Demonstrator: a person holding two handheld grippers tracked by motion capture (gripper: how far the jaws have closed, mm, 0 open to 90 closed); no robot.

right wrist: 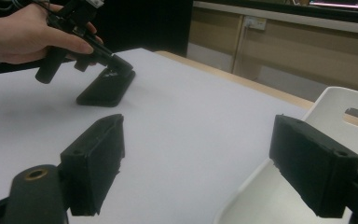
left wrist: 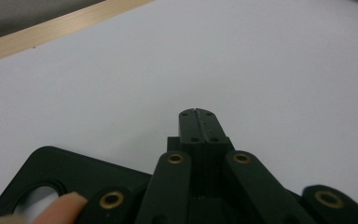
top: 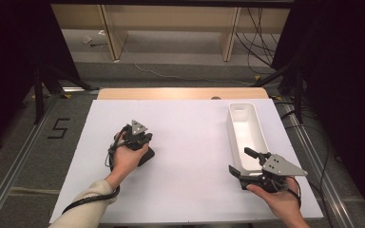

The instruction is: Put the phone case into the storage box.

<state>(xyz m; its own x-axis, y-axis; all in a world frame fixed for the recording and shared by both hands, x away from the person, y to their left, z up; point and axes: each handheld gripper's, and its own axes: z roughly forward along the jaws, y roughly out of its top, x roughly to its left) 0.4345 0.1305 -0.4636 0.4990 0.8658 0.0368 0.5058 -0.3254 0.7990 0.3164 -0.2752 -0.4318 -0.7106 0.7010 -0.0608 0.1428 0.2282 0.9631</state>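
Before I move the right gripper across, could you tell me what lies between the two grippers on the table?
Only bare white tabletop lies between the left gripper and the right gripper, as the high view shows; the white tray sits off to the right.

Right gripper fingers wide apart — white tray just beyond

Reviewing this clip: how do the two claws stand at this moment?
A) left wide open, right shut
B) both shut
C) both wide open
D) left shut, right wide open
D: in the left gripper view the left claw has its jaws pressed together over the white table, while in the right gripper view the right claw has its jaws spread wide beside the white bin.
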